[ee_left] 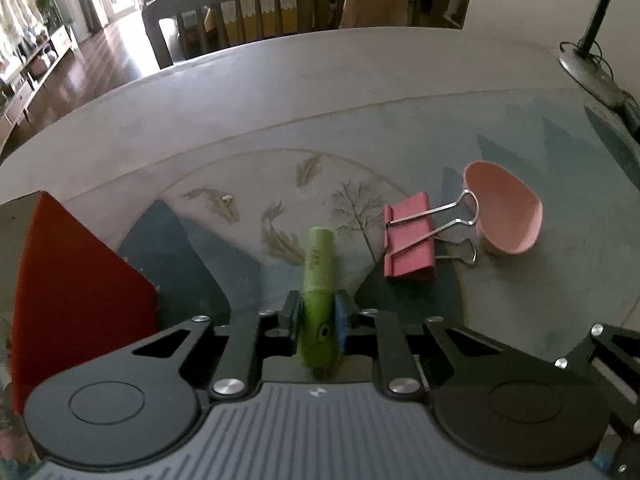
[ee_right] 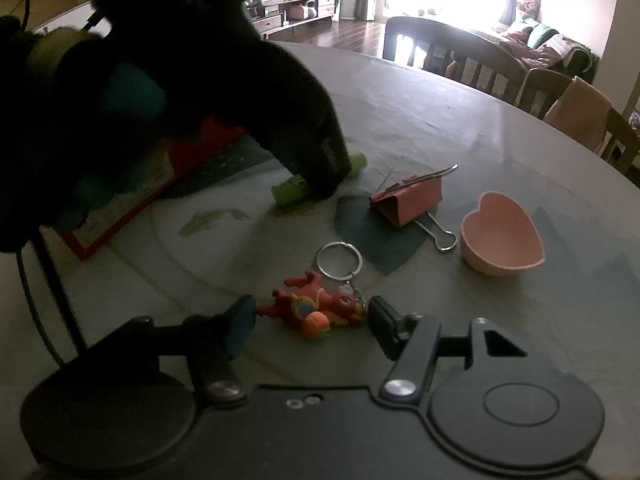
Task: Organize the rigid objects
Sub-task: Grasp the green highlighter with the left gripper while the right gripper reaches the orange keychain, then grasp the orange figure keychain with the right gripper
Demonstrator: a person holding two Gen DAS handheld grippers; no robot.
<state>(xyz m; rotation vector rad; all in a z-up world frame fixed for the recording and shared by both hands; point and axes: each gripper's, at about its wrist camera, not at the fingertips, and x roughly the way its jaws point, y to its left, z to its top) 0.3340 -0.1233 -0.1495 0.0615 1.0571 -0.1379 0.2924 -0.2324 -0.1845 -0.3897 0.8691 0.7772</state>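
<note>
Your left gripper (ee_left: 316, 316) pinches one green marker (ee_left: 318, 264), fingers pressed on its rear half, long axis running straight ahead along the fingers, cap end pointing away. In the right wrist view the marker sits at or just above the table (ee_right: 440, 112); can't tell if it touches.

Your right gripper (ee_right: 312, 318) hovers low w/ fingers spread, one red-orange keychain figure (ee_right: 316, 310) lying between them, body crosswise to the fingers, its ring (ee_right: 339, 260) just beyond the tips. Right hand is the nearer one for it; judged next move there is a straight close.

Farther out: one pink binder clip (ee_left: 408, 236), wire handles reaching toward one pink heart-shaped dish (ee_left: 506, 212), nearly touching it. Both lie ahead-right of the marker. One red box (ee_left: 76, 280) sits to the left, near the marker.

Count: 1 marker, 1 keychain, 1 clip, 1 dish, 1 box. The dish or box looks the likely drop spot, only a guess.
</note>
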